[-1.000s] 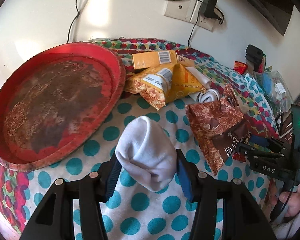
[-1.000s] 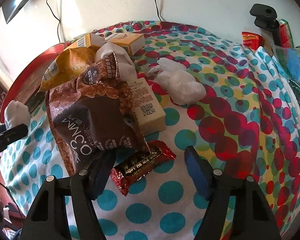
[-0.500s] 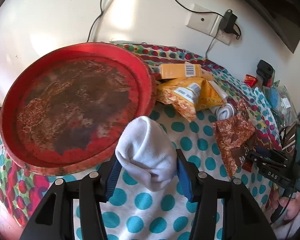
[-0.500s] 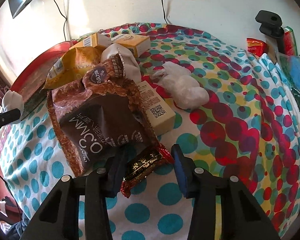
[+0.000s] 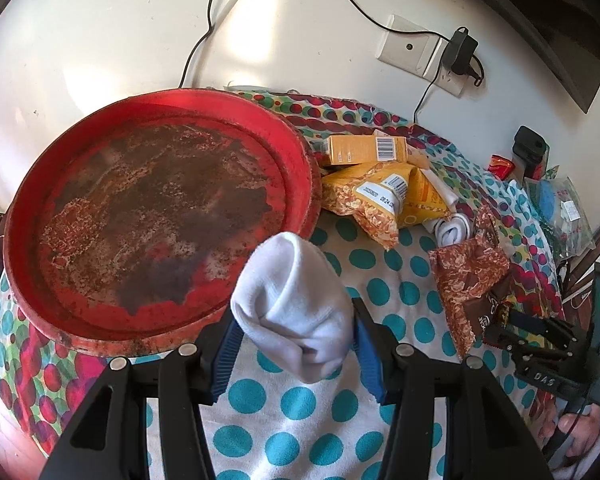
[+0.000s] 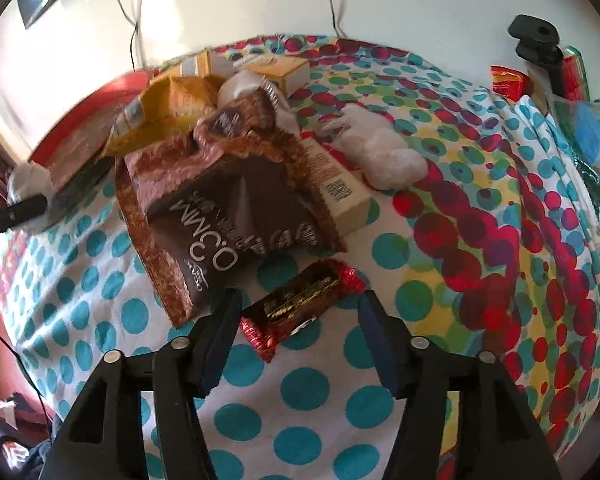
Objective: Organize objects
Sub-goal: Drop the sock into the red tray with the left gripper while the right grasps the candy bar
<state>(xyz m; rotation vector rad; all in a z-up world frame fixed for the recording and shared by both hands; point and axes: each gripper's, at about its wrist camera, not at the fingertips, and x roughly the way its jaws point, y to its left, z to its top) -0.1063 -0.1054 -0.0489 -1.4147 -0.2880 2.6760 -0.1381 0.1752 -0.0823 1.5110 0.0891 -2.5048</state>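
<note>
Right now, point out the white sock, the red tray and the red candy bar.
white sock (image 5: 296, 304), left wrist view, middle of the roll.
red tray (image 5: 300, 160), left wrist view, right rim.
red candy bar (image 6: 300, 300), right wrist view, wrapper's middle.

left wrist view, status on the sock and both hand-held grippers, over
Left hand-held gripper shut on white sock, beside red tray. Right hand-held gripper jaws opening, red candy bar between them. Brown snack bag crowds its left finger.

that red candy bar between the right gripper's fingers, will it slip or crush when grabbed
The candy bar has a glossy foil wrapper, so it may slip. It lies askew between the opening jaws of the right gripper, so it could twist. It looks small and light; the crimped ends would likely crumple.
</note>
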